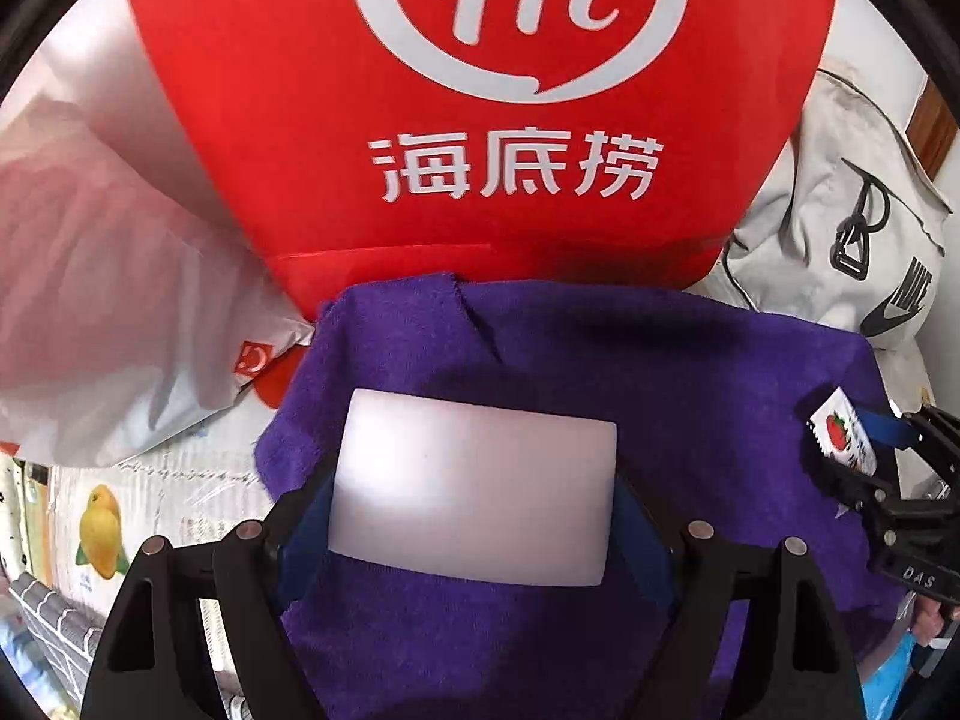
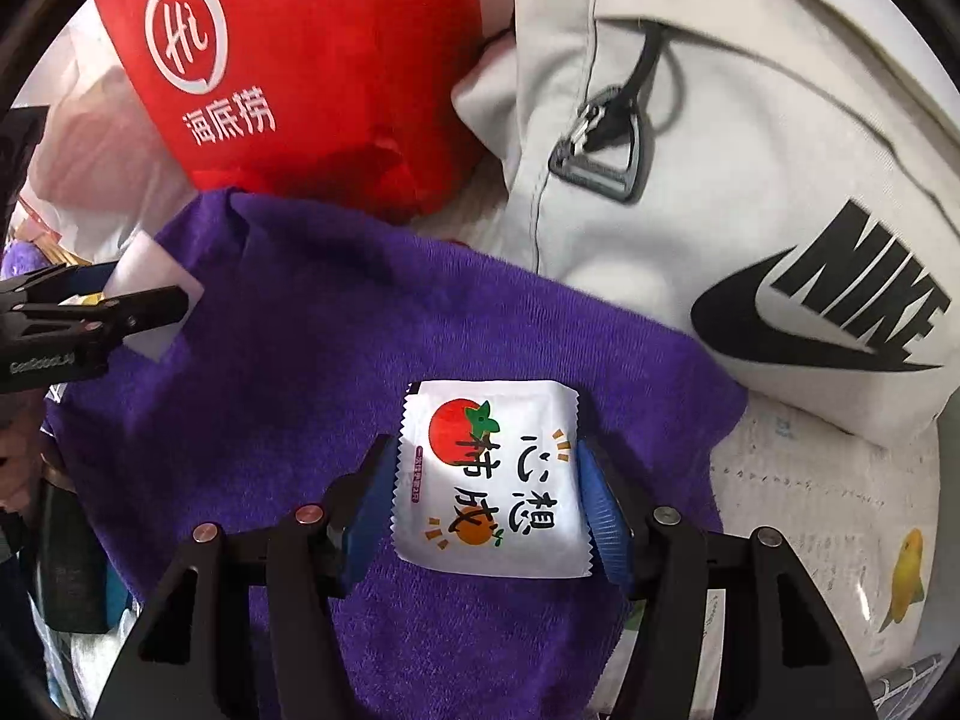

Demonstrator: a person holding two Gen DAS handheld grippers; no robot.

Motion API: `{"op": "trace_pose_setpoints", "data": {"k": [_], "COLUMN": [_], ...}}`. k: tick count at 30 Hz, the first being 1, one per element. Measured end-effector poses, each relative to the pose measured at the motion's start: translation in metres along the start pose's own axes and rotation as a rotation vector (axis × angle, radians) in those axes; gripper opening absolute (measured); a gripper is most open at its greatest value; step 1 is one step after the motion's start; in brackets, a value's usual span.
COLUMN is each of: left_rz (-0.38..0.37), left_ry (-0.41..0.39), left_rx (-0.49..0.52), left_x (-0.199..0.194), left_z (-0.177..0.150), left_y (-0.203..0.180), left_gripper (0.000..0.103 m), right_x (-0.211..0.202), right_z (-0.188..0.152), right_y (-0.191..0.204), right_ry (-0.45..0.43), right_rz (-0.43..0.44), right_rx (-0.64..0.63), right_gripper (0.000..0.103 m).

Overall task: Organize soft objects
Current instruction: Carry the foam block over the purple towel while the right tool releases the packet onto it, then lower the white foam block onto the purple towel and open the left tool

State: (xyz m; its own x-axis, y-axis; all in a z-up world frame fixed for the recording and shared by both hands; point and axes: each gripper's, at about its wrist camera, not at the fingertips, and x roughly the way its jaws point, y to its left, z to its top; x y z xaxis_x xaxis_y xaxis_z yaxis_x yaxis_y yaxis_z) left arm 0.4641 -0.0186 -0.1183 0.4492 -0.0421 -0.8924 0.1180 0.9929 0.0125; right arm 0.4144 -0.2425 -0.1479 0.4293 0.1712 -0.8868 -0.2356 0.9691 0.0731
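The white pad [image 1: 474,483] is gripped across its width in the left gripper [image 1: 474,516], and the packet [image 2: 489,480] is bracketed by the right gripper [image 2: 486,504], whose blue fingers [image 2: 603,516] sit at its edges; whether it is clamped cannot be told. Both are held over the purple towel [image 2: 288,372]. Judged from this, each should be lowered flat onto the towel and released only once supported. Behind the towel one red bag [image 1: 480,120] and one grey bag [image 2: 750,150] are seen. One pad, one packet and one towel are counted.

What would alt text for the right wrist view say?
A right gripper holds a white tomato-print packet over a purple towel. Behind lie a red bag and a grey Nike bag.
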Motion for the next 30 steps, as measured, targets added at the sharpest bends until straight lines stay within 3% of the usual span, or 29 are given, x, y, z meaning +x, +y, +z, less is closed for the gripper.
{"op": "trace_pose_setpoints", "data": {"k": [3, 5, 17, 30], "left_rz": [0.006, 0.004, -0.022, 0.007], "left_ry": [0.007, 0.01, 0.057, -0.029], "left_rx": [0.012, 0.014, 0.005, -0.017], "left_x": [0.005, 0.007, 0.016, -0.054], "left_z": [0.003, 0.005, 0.019, -0.014], "left_y": [-0.004, -0.005, -0.012, -0.008], "left_gripper": [0.083, 0.083, 0.088, 0.088], "right_x": [0.001, 0.0, -0.022, -0.086], "right_z": [-0.001, -0.002, -0.005, -0.009], "right_y": [-0.001, 0.0, 0.011, 0.009], "right_ry": [-0.001, -0.006, -0.052, -0.129], "right_rz": [0.01, 0.016, 0.008, -0.015], "right_rx": [-0.01, -0.027, -0.044, -0.036], "right_gripper": [0.064, 0.072, 0.074, 0.074]}}
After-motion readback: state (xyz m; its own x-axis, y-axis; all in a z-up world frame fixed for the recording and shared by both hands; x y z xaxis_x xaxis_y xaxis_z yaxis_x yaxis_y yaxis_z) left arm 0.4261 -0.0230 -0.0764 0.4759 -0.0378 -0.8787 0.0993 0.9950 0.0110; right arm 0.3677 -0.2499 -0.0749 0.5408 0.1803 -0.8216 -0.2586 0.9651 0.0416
